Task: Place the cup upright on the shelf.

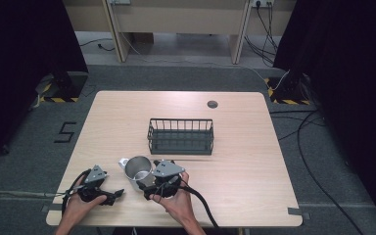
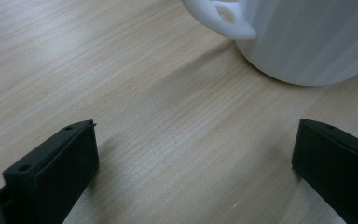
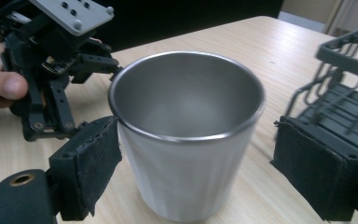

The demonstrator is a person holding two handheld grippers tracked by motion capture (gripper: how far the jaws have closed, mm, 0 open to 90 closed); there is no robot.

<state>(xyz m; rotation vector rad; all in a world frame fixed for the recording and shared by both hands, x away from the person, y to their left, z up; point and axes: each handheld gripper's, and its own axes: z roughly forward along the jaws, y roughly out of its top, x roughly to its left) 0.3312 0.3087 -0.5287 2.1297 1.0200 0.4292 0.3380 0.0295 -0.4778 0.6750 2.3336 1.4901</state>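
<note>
We read no label on the steel cup (image 3: 186, 135). Our right gripper (image 3: 196, 163) straddles it, jaws apart; our left gripper (image 2: 196, 168) gapes beside it.

A white mug (image 3: 186, 140) with a steel-lined, empty inside stands upright on the wooden table's (image 1: 254, 166) near edge, handle pointing left.

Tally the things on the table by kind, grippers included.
Metal cup: 1
Black wire basket: 1
Handheld grippers: 2, left gripper and right gripper
Total: 4
</note>
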